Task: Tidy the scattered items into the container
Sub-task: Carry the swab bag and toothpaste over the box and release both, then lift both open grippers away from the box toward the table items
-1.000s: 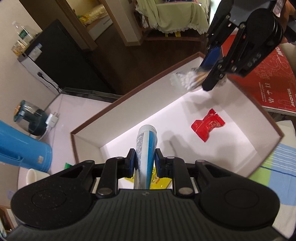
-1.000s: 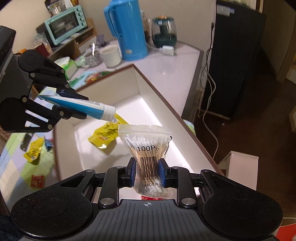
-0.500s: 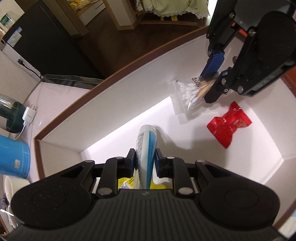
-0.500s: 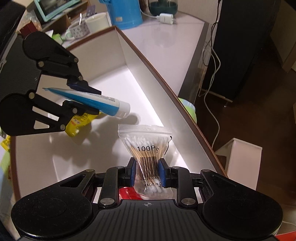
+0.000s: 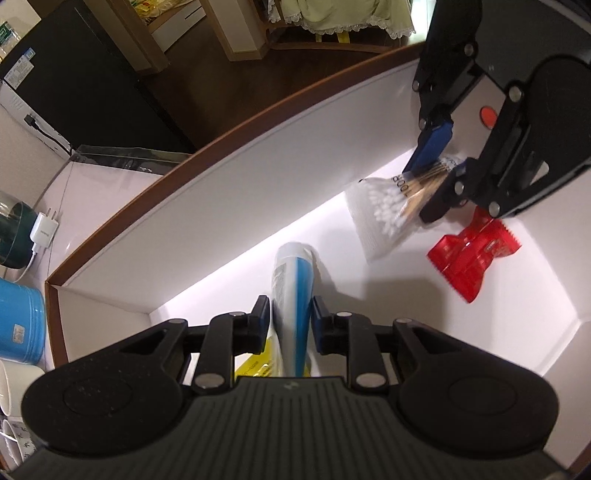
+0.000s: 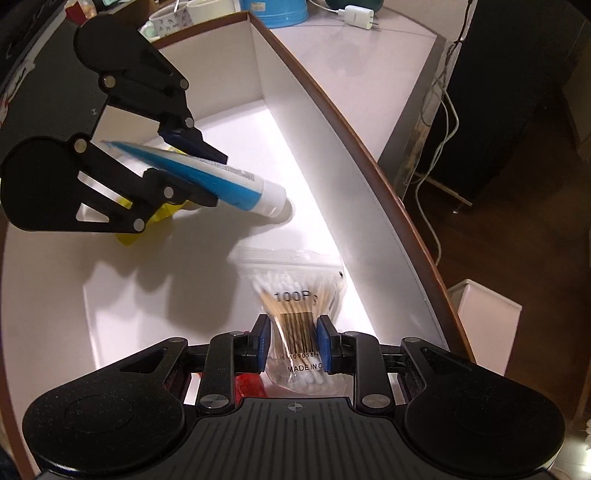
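A big white box with a brown rim (image 5: 221,206) fills both views. My left gripper (image 5: 290,325) is shut on a blue and white tube (image 5: 291,280), which points down at the box floor. My right gripper (image 6: 293,343) is shut on a clear bag of cotton swabs (image 6: 295,295), held low inside the box by the long wall (image 6: 332,155). Each gripper shows in the other's view: the right gripper (image 5: 439,173) with the bag (image 5: 384,214), the left gripper (image 6: 192,173) with the tube (image 6: 236,184). A red wrapper (image 5: 472,258) and a yellow packet (image 6: 127,238) lie on the floor.
Beyond the box's end stand a blue jug (image 5: 18,325), white mugs (image 6: 199,7) and a white charger plug (image 5: 44,229) on the pale counter (image 6: 369,55). Past the long wall are dark floor, a black cabinet (image 5: 74,85), cables (image 6: 443,122) and a small white box (image 6: 487,321).
Both grippers have sunk deeper into the box with their loads. The tube's cap and the swab bag now sit close to the floor. Neither grip has changed.
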Demonstrator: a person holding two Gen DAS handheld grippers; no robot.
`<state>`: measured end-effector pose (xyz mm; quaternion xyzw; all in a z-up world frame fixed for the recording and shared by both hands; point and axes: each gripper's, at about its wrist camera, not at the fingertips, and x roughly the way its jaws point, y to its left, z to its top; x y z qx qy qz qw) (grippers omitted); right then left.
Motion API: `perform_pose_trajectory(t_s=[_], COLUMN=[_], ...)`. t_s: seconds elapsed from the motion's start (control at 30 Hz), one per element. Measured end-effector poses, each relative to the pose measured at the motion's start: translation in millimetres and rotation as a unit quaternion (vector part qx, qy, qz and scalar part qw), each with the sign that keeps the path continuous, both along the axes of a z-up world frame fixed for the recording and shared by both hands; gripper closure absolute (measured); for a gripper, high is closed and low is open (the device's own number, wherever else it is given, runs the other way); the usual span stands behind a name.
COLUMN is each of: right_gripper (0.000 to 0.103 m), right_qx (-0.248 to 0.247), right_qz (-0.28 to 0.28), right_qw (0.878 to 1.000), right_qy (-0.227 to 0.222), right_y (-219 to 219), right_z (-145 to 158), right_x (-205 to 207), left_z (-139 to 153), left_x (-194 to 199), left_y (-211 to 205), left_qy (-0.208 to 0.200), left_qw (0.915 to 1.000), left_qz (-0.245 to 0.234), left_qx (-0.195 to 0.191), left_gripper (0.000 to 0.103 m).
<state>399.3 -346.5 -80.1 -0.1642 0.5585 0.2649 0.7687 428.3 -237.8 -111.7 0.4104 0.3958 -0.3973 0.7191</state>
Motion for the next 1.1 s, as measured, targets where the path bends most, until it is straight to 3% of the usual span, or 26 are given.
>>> perform_pose_trajectory(t_s=[0.03, 0.07, 0.17, 0.6, 0.67, 0.7, 0.87, 0.93, 1.0, 1.1], right_gripper=[0.069, 0.06, 0.046, 0.042, 0.023, 0.02, 0.019, 0.019, 0.019, 0.005], right_qx=[-0.004, 0.0, 0.012, 0.036, 0.045, 0.051, 0.053, 0.059, 0.062, 0.065], right_qz=[0.004, 0.008, 0.014, -0.018, -0.023, -0.023, -0.025, -0.03, -0.037, -0.041], right_qw=[1.0, 1.0, 1.0, 0.999, 0.999, 0.998, 0.998, 0.998, 0.997, 0.997], right_qy=[0.001, 0.002, 0.003, 0.009, 0.009, 0.009, 0.004, 0.004, 0.001, -0.013], right_y=[1.9, 2.4, 3.0, -14.3, -15.7, -13.7, -8.4, -5.9, -3.8, 0.2], right_z=[-1.9, -2.0, 0.4, 8.7, 12.0, 13.6, 18.2, 20.6, 23.8, 29.9], right_x=[0.0, -1.8, -6.5, -11.6, -14.6, -17.8, -31.8, -35.2, -38.9, -47.4], left_z=[-0.8, -1.5, -0.1, 12.9, 15.2, 16.5, 27.3, 32.6, 38.5, 48.5], left_x=[0.2, 0.4, 1.4, -2.5, -3.5, -4.1, -9.5, -11.1, -14.8, -23.7], left_y=[0.6, 1.1, 3.9, 28.6, 33.8, 36.3, 45.7, 48.3, 49.8, 50.5], left_qy=[-0.003, -0.005, -0.002, 0.004, 0.004, 0.004, 0.004, 0.0, -0.003, -0.009], left_qw=[1.0, 1.0, 1.0, 0.999, 0.9985, 0.9981, 0.9964, 0.9954, 0.9947, 0.9942], left_qz=[0.0, 0.001, 0.005, 0.043, 0.053, 0.059, 0.083, 0.095, 0.102, 0.107], left_qx=[0.0, 0.001, -0.003, 0.01, 0.014, 0.016, 0.016, 0.014, 0.01, 0.003], left_gripper=[0.063, 0.059, 0.057, 0.057, 0.057, 0.057, 0.054, 0.043, 0.038, 0.036])
